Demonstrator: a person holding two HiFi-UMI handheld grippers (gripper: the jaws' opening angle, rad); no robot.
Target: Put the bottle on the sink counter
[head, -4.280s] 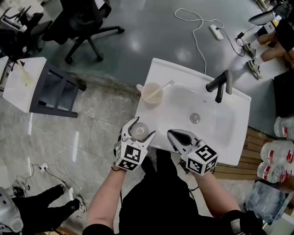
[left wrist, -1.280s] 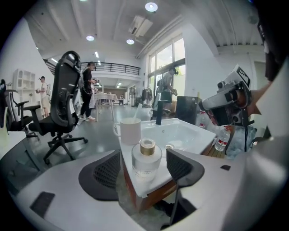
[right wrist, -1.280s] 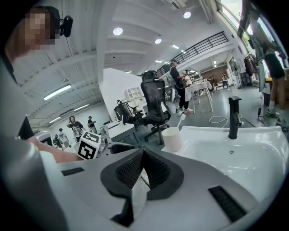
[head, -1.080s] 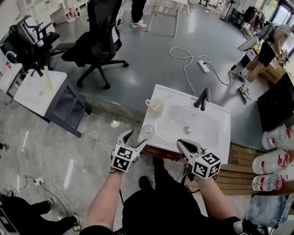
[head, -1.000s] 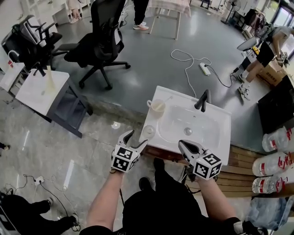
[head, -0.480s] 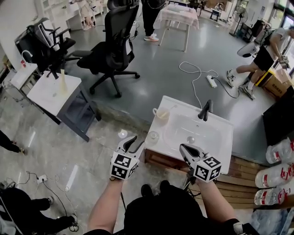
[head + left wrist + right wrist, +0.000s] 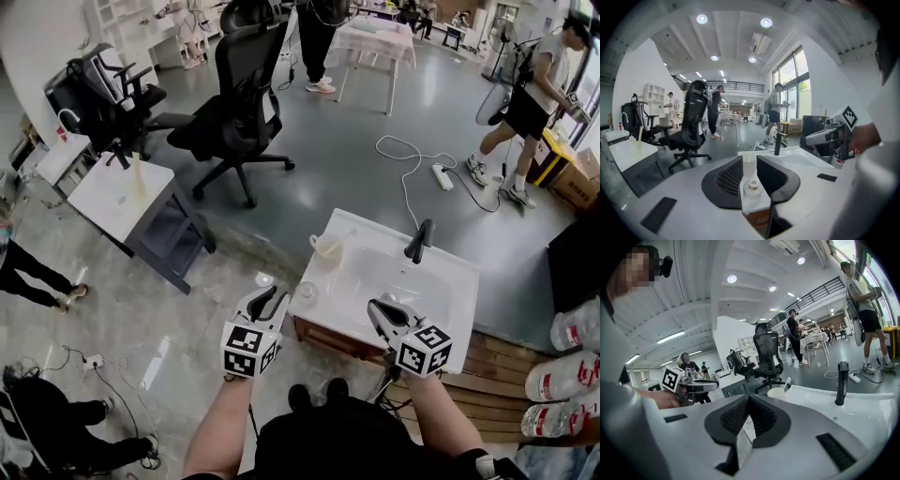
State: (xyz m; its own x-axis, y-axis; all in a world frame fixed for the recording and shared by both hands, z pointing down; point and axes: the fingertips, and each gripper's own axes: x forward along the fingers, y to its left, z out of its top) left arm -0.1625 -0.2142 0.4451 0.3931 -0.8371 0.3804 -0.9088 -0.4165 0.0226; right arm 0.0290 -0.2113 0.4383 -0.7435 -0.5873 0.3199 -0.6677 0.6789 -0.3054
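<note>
The bottle (image 7: 307,293) stands upright on the front left corner of the white desk (image 7: 317,274), close to the edge and touched by neither gripper. The left gripper (image 7: 267,296) hangs just beside that corner, off the desk and over the floor, with its tips pointing at the bottle but a little short of it. Its jaws are closing with a narrow gap between them. In the left gripper view the bottle's cap shows through this gap, ahead of the tips, and the pads press on nothing. Behind the bottle, on the desk's left rim, is a pale cup (image 7: 328,247) with a stick leaning out of it. It stands apart from the bottle, and both line up in the slit of the left gripper. The right gripper (image 7: 377,307) hovers over the desk's front edge, near the basin. Its jaws are together at the tips and hold nothing. A black tap (image 7: 419,241) rises at the far rim of the basin, well apart from both grippers. Each gripper carries its marker cube toward the person's wrist. On the grey floor beyond the desk are a black office chair (image 7: 239,112) and a white cable (image 7: 405,164) that runs to a power strip
</note>
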